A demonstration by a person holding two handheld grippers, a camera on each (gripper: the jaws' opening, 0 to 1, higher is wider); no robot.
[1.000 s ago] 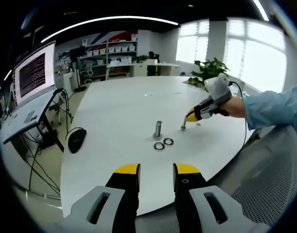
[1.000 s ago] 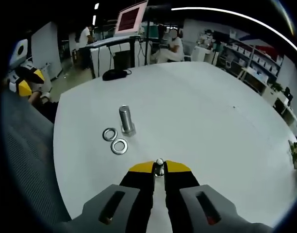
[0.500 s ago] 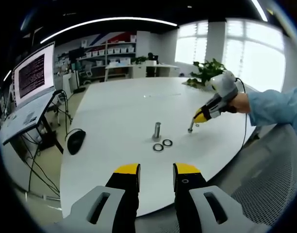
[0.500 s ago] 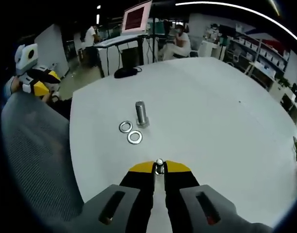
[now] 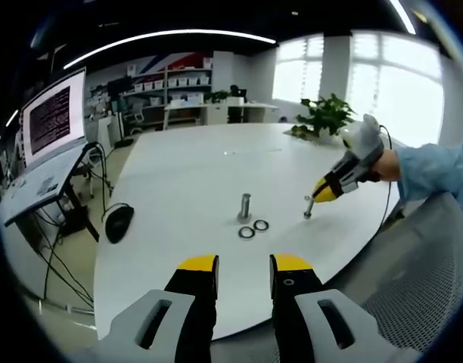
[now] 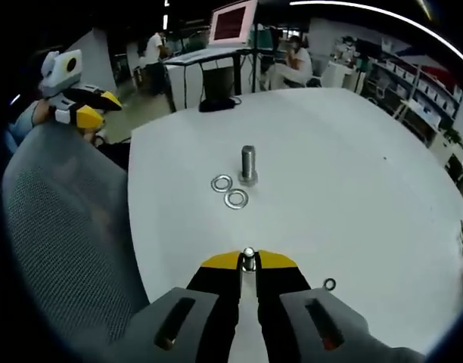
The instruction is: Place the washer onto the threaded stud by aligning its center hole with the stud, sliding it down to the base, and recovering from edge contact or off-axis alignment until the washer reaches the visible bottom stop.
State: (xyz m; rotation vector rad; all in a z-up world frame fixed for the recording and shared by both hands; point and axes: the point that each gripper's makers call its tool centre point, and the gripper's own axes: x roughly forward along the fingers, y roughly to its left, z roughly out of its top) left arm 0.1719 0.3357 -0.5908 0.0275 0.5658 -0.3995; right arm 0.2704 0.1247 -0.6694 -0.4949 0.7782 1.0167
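Right gripper [image 6: 248, 261] pressed together on a small washer [image 6: 248, 259], pinched edge-on at the yellow tips, bottom centre of right gripper view; same gripper also seen right of centre in left gripper view [image 5: 316, 198], held over white table [image 5: 186, 174] w/ a hand in light-blue sleeve [image 5: 436, 166]. Threaded stud [image 6: 248, 164] upright mid-frame, well apart from the tips. Two loose washers [image 6: 229, 191] flat on table just beside stud base, touching or nearly so. Another small washer [image 6: 330, 284] on table near lower right. Left gripper [image 5: 243, 274] spread, nothing between, near table edge; seen upper left in right gripper view [image 6: 84, 106]. Computer mouse [image 5: 119, 219] at left of table. Grey mesh chair back [image 6: 65, 227] at left.
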